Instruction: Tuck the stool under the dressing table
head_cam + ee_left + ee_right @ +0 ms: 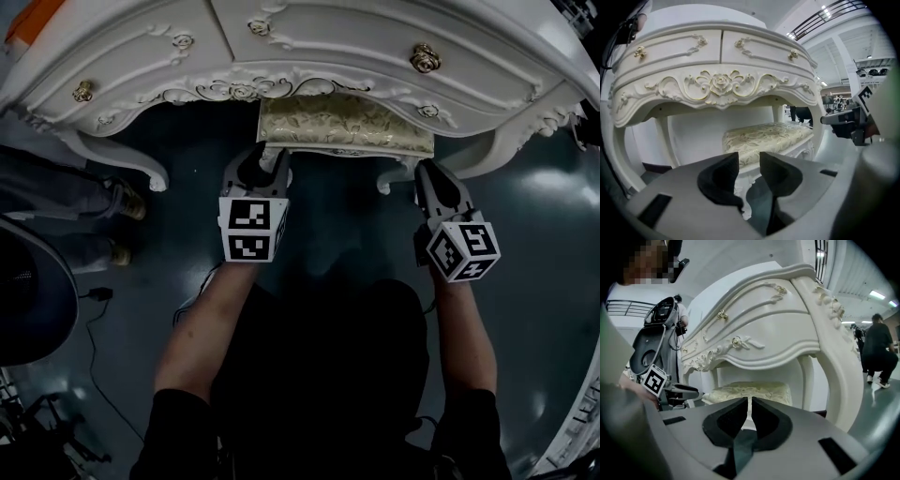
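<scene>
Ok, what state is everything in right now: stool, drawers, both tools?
Stool: upright, partly under the dressing table, seat front showing past its edge.
Drawers: both shut.
Left tool: jaws apart, gripping nothing.
Right tool: shut, empty.

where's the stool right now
Head view, centre: the stool sits partly under the dressing table, between its front legs, cushion front showing.

The head view is dim, with shiny spots on the dark floor (pixel 548 186); the white dressing table (pixel 309 52) stands out. Both gripper views are brighter under ceiling lights (pixel 876 295), bent round, with black corners.
</scene>
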A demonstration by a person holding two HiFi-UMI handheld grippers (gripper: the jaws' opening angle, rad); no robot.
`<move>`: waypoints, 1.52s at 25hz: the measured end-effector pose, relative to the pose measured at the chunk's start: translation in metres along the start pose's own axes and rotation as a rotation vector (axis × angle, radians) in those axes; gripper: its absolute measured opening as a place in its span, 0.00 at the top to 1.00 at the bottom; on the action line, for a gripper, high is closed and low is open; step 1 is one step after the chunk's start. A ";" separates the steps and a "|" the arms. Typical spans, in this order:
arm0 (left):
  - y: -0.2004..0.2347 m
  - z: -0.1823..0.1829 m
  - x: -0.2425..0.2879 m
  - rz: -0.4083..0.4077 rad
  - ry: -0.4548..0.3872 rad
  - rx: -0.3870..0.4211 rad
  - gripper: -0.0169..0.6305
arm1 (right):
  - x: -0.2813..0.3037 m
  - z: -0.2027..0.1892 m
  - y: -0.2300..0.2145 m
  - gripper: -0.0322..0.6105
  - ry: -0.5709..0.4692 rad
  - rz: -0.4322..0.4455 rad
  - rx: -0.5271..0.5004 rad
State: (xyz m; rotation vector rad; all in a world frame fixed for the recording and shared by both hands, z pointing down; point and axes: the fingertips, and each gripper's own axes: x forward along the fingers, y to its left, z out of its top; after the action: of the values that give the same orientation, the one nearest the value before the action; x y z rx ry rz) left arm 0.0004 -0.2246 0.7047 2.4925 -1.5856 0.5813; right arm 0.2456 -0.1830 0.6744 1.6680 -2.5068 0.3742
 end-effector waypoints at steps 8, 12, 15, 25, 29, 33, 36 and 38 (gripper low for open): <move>-0.008 0.061 -0.057 -0.050 -0.047 -0.054 0.95 | -0.027 0.077 0.058 0.89 -0.066 0.102 -0.015; -0.017 0.106 -0.097 -0.093 -0.003 -0.096 0.96 | -0.052 0.129 0.104 0.89 -0.023 0.175 -0.013; -0.025 0.152 -0.133 -0.118 0.017 -0.112 0.96 | -0.072 0.182 0.129 0.89 -0.016 0.206 0.028; -0.060 0.368 -0.266 -0.188 -0.077 -0.128 0.96 | -0.169 0.380 0.189 0.89 -0.053 0.294 0.094; -0.075 0.430 -0.312 -0.194 -0.093 -0.102 0.96 | -0.210 0.435 0.208 0.89 -0.073 0.332 0.070; -0.084 0.464 -0.354 -0.206 -0.077 -0.141 0.96 | -0.244 0.466 0.227 0.90 -0.062 0.368 0.042; -0.097 0.477 -0.387 -0.214 -0.069 -0.159 0.96 | -0.267 0.479 0.241 0.90 -0.026 0.374 0.042; -0.107 0.483 -0.409 -0.220 -0.062 -0.151 0.96 | -0.283 0.485 0.252 0.90 -0.012 0.391 0.045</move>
State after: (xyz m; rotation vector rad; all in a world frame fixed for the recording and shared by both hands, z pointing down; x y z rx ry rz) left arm 0.0642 0.0174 0.1136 2.5457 -1.2963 0.3439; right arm 0.1475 0.0344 0.1073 1.1844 -2.8483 0.4568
